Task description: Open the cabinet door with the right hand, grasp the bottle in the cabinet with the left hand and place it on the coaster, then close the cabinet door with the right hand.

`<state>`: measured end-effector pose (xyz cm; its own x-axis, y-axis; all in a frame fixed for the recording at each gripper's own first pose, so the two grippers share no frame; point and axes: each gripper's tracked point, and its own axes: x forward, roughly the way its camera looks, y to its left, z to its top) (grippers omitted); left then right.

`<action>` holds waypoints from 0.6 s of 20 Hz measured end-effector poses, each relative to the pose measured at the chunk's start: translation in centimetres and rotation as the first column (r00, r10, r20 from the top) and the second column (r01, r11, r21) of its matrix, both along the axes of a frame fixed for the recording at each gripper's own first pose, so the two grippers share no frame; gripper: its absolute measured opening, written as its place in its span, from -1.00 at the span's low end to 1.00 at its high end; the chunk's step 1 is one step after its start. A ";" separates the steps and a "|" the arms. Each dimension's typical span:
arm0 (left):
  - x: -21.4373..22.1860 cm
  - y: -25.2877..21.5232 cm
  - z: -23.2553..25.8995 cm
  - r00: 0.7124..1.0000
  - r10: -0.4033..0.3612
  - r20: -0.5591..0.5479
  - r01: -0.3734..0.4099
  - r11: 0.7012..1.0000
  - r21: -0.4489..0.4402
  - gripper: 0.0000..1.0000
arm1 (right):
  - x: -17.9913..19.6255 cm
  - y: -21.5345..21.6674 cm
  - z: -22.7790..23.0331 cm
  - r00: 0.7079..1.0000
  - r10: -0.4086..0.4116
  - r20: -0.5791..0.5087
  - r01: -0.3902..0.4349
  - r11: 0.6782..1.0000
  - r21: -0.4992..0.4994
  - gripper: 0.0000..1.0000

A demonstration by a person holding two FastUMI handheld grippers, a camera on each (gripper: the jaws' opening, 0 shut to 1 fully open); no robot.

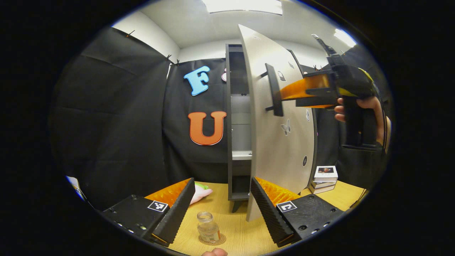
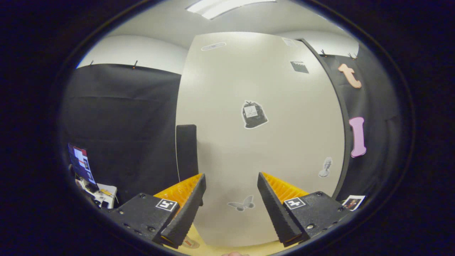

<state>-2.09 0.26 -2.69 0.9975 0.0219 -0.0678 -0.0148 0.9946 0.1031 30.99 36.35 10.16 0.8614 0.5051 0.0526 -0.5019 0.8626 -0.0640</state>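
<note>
Bottle [image 1: 208, 229] stands on coaster [image 1: 212, 240]; cabinet [image 1: 237, 124] shelves bare; left tongs [image 1: 222, 206] and right tongs [image 2: 231, 204] wide.

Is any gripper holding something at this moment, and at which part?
Nothing is held. The left gripper is open above the bottle on its coaster; the right gripper is open before the cabinet door.

1. The left gripper [image 1: 222, 202] has black blocky finger mounts, each bearing a small square black-and-white marker and round screws.
2. The right gripper [image 2: 231, 199] is built alike, with ribbed inner faces.
3. A bare hand [image 1: 366, 106] wraps a black handle.
</note>
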 end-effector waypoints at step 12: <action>0.0 -0.2 0.8 1.000 0.022 0.020 -0.022 1.000 0.001 0.89 | -3.2 -4.6 -0.2 0.994 -0.089 0.061 0.089 0.996 -0.001 0.94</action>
<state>-2.07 0.08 -1.84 0.9979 0.0439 -0.0476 -0.0387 0.9938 0.1038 27.76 31.71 9.99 0.8982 0.4269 0.1048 -0.4182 0.9033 -0.0958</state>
